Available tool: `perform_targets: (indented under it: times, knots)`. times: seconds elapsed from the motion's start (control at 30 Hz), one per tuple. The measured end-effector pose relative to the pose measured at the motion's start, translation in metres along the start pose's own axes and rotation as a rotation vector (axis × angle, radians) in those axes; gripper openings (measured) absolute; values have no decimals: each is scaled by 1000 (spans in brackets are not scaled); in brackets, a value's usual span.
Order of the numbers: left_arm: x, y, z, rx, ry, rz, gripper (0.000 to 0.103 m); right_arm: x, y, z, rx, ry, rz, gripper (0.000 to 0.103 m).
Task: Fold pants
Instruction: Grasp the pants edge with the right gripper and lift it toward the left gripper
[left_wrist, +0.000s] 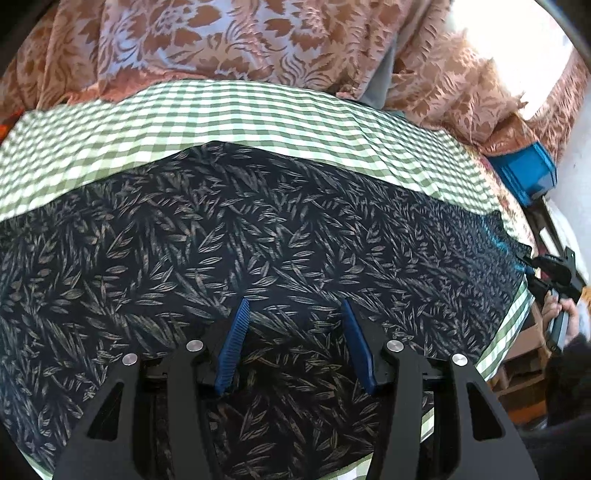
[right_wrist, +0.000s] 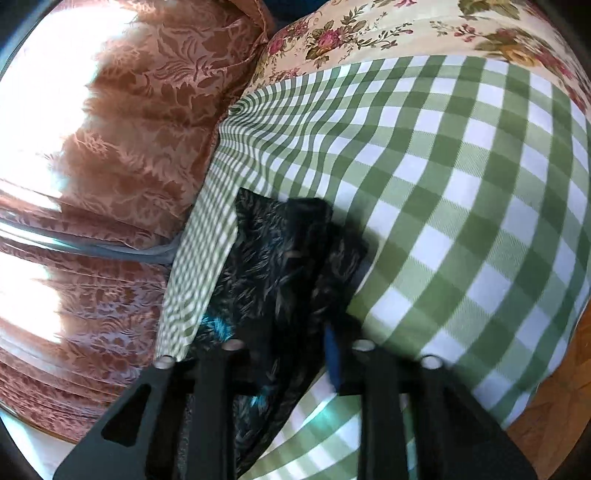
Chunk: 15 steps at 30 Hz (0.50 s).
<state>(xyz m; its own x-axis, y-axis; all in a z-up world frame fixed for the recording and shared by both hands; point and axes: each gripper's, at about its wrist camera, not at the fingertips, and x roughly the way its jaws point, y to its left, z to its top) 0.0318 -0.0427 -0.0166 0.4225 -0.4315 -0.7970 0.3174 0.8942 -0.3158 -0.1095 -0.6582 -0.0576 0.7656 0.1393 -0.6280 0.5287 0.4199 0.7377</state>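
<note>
Dark pants (left_wrist: 258, 236) with a pale leaf print lie spread across a green-and-white checked cloth (left_wrist: 229, 110). My left gripper (left_wrist: 294, 302) is low over the middle of them. Its blue pads (left_wrist: 236, 332) stand apart and open, and the cloth runs flat beneath them. At the pants' right end, a hand holds my right gripper (left_wrist: 550, 271). In the right wrist view, a bunched end of the pants (right_wrist: 280, 251) sits between the fingers of my right gripper (right_wrist: 295, 328), which is shut on it. One blue pad (right_wrist: 332, 354) shows; the dark cloth hides the other.
Brown damask cushions (left_wrist: 258, 40) rise along the far edge of the checked cloth (right_wrist: 461, 184). A floral sheet (right_wrist: 369, 29) lies under it. A blue box (left_wrist: 524, 173) stands past the right end. Wooden furniture (left_wrist: 524, 369) and a wooden floor (right_wrist: 561, 398) show below the cloth's edge.
</note>
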Motion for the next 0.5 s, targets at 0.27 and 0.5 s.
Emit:
perform_targets:
  times: [0.27, 0.5]
  knots:
    - [-24, 39, 11, -203, -50, -139, 71, -20, 72, -5, -192, 1, 114, 11]
    - [-37, 75, 10, -428, -59, -391, 82, -8, 193, -66, -476, 117, 314, 11]
